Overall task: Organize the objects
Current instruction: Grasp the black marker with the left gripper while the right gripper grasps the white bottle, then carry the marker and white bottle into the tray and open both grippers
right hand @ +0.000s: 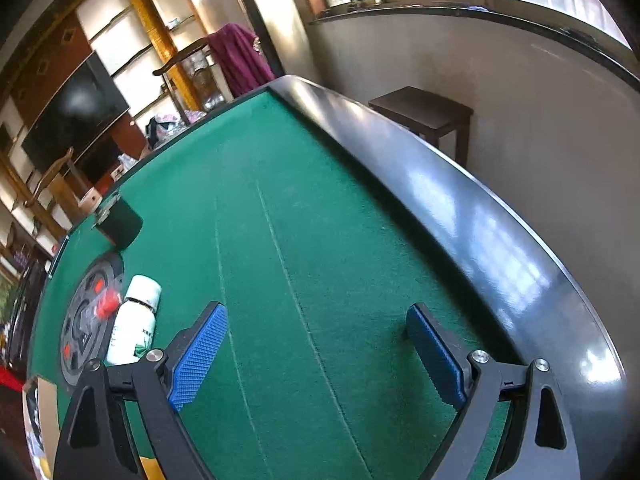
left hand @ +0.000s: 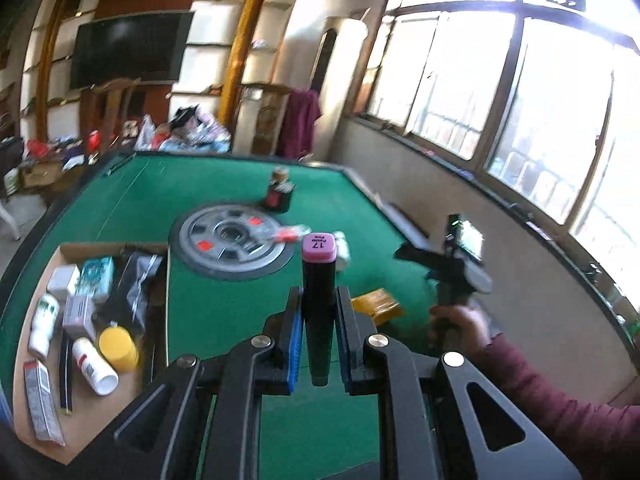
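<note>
While the left gripper point(left hand: 318, 324) pinched a marker point(left hand: 317, 280), the right gripper point(right hand: 316, 352) hung spread.
Next, I judged, came dropping it into the box point(left hand: 120, 246).

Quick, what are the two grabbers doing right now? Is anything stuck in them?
Left gripper: jaws shut on the black marker with the pink cap.
Right gripper: jaws open, nothing between them, only green table under it.

A green felt table point(left hand: 224, 184) with dark rim carries a cardboard tray point(left hand: 52, 450) (full of small packages), a dark bottle point(left hand: 278, 194), a white bottle point(right hand: 134, 320), a yellow box point(left hand: 378, 305).
</note>
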Demonstrator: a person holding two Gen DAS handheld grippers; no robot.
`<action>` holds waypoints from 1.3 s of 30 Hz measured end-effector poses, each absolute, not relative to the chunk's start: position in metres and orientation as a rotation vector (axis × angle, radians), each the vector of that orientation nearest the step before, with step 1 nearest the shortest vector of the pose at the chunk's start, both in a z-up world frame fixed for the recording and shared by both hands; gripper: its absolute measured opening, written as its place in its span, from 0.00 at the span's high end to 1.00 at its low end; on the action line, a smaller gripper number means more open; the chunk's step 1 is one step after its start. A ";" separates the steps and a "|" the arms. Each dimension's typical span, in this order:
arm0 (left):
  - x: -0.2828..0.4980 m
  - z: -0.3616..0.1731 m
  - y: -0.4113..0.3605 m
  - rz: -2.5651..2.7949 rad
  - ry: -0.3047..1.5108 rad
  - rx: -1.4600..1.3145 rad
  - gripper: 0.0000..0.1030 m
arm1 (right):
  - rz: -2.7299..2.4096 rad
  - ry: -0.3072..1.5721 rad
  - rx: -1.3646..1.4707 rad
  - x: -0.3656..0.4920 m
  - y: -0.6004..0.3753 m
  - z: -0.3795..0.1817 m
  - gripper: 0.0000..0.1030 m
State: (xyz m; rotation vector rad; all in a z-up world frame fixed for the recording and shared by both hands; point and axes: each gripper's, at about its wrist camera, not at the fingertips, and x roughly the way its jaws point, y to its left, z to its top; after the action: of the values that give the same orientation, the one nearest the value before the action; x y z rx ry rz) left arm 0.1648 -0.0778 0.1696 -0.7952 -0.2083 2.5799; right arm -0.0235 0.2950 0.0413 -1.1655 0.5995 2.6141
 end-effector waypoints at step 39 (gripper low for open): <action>0.169 0.148 -0.145 2.732 -0.219 -0.879 0.86 | 2.747 0.283 -1.588 -0.077 0.165 0.043 0.64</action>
State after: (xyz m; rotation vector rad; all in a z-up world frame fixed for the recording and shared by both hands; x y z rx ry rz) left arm 0.1691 -0.1447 0.1478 -0.8785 -0.2188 2.7318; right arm -0.0767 0.1649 0.0426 -1.5878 0.2826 2.7468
